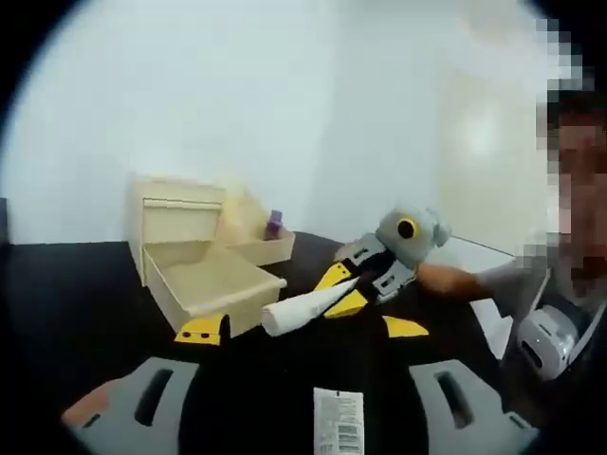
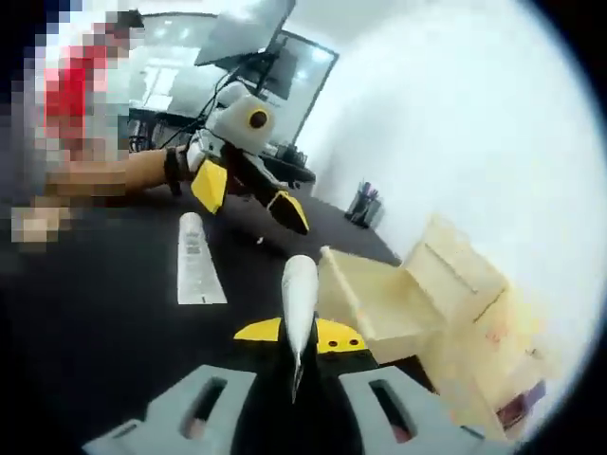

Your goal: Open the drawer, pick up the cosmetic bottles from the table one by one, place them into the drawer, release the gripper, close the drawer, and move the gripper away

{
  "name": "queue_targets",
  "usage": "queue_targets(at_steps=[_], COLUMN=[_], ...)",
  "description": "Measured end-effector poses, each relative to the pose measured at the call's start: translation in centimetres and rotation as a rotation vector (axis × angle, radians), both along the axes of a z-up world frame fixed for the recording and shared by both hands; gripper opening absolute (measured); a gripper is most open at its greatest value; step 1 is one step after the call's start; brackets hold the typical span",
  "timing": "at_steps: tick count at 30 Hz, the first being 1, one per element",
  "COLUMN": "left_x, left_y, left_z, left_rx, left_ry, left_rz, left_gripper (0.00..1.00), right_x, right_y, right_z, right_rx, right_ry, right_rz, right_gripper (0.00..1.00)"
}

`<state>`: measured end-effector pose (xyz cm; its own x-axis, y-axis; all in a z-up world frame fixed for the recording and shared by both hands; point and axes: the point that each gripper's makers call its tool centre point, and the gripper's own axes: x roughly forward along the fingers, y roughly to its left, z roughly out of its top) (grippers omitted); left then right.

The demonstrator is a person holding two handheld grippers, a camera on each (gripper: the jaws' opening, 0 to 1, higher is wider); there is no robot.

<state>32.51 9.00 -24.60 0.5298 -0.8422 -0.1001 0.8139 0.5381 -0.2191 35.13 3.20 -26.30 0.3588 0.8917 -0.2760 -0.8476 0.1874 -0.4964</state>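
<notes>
In the right gripper view my right claw [image 2: 296, 365] was closed on a white cosmetic tube [image 2: 300, 303], gripped near its flat tail so that the cap end pointed forward to the open drawer [image 2: 365, 303] of the small cream cabinet [image 2: 455, 275]; I judged that I held it this way so that it could go in lengthwise. In the left gripper view the same claw [image 1: 365, 284] held the tube [image 1: 303, 308] just beside the front edge of the drawer [image 1: 204, 275], not yet over it. My left claw [image 1: 303, 403] stood wide open and empty, kept back on the near side of the black table [image 1: 66, 294], I think to leave room and to wait for the closing of the drawer. A second white tube [image 2: 195, 261] lay flat on the table, to the left of the drawer. It carried some printing, and a barcode label [image 1: 339, 420] showed between my left jaws, but both were too blurred to read.
</notes>
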Motion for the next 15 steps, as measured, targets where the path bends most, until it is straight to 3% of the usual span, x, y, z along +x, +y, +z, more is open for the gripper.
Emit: queue_targets(at_steps=[2, 6, 10, 12, 15], left_x=[-0.1, -0.1, -0.1, -0.3, -0.5], left_y=[0.0, -0.4, -1.7, -2.1, -2.4], left_z=[0.8, 2.0, 3.3, 3.6, 4.2], left_rx=[-0.039, -0.111, -0.211, -0.226, -0.275], left_ry=[-0.017, -0.030, -0.014, -0.019, 0.008], left_rz=[0.000, -0.002, -0.035, -0.044, -0.056], left_gripper=[0.66, 0.69, 0.73, 0.74, 0.75], right_x=[0.1, -0.1, -1.4, -2.1, -2.5], right_y=[0.0, -0.3, -0.1, 0.1, 0.2], right_z=[1.4, 4.1, 5.9, 6.3, 6.7], right_rx=[0.033, 0.033, 0.015, 0.012, 0.018], right_ry=[-0.094, -0.387, -0.619, -0.700, -0.745], right_rz=[-0.024, -0.069, -0.085, -0.082, -0.086], right_gripper=[0.07, 0.07, 0.07, 0.07, 0.07])
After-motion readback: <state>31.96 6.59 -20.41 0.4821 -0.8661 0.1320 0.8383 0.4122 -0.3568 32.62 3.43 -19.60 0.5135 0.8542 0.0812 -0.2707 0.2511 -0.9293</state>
